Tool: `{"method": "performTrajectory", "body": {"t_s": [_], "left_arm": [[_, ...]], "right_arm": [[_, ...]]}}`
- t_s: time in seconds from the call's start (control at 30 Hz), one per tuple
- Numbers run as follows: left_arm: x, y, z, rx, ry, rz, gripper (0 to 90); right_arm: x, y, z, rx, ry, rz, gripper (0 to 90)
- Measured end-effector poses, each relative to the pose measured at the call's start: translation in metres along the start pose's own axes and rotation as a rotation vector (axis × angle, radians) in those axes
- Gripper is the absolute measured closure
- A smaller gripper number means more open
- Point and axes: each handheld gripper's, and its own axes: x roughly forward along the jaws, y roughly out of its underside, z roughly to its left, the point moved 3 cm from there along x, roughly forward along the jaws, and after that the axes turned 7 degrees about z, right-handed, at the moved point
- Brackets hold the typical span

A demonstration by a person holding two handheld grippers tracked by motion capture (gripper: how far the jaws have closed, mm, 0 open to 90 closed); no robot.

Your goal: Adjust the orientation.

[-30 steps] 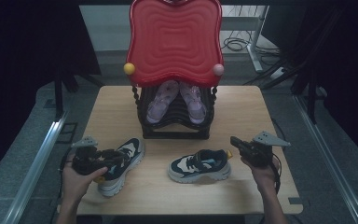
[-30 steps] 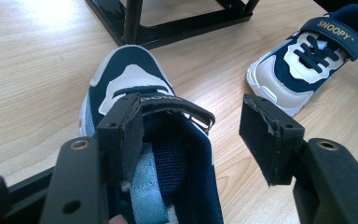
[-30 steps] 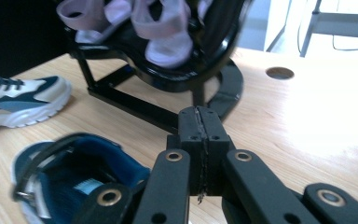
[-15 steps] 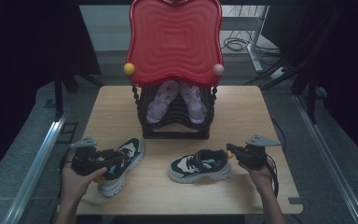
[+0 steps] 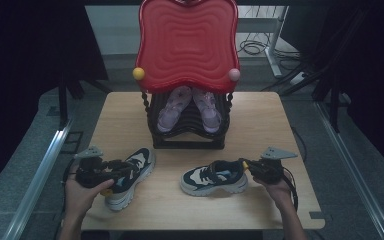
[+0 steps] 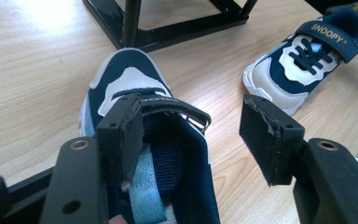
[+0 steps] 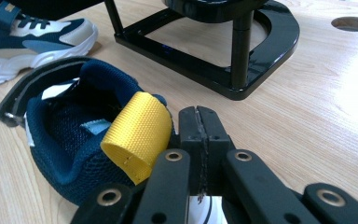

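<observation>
Two navy and white sneakers lie on the wooden table (image 5: 260,120). The left sneaker (image 5: 127,175) (image 6: 135,93) points away from me, and my left gripper (image 5: 127,169) (image 6: 193,126) stands open at its heel end. One pad (image 6: 121,135) is over the shoe's opening, the other pad (image 6: 265,135) is outside over the table. The right sneaker (image 5: 214,177) (image 7: 60,140) lies sideways, heel towards my right gripper (image 5: 246,165) (image 7: 199,126). That gripper is shut, pads together, right beside the shoe's yellow heel loop (image 7: 137,133), with nothing seen between them.
A black shoe rack (image 5: 187,135) (image 7: 242,60) stands at the table's middle back, holding a pair of lilac shoes (image 5: 187,107) under a big red wavy panel (image 5: 187,45). A round hole (image 7: 353,23) is cut in the tabletop. Dark floor and cables surround the table.
My right gripper has come down and left, from above the table to the heel of the right sneaker. The left gripper and both shoes have stayed put.
</observation>
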Motion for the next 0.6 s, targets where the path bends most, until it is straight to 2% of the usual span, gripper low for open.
{"method": "performTrajectory", "body": {"t_s": [0.23, 0.37, 0.6], "left_arm": [[-0.002, 0.000, 0.000, -0.007, 0.022, -0.013, 39.9], [-0.003, 0.001, 0.000, -0.013, 0.057, -0.024, 40.0], [-0.010, 0.002, 0.003, -0.023, 0.053, -0.054, 40.1]], "right_arm": [[-0.004, 0.003, 0.002, -0.024, -0.002, 0.001, 89.8], [-0.006, 0.005, 0.006, -0.032, 0.010, -0.002, 89.8], [-0.011, 0.006, 0.015, -0.056, 0.019, 0.012, 89.8]]}}
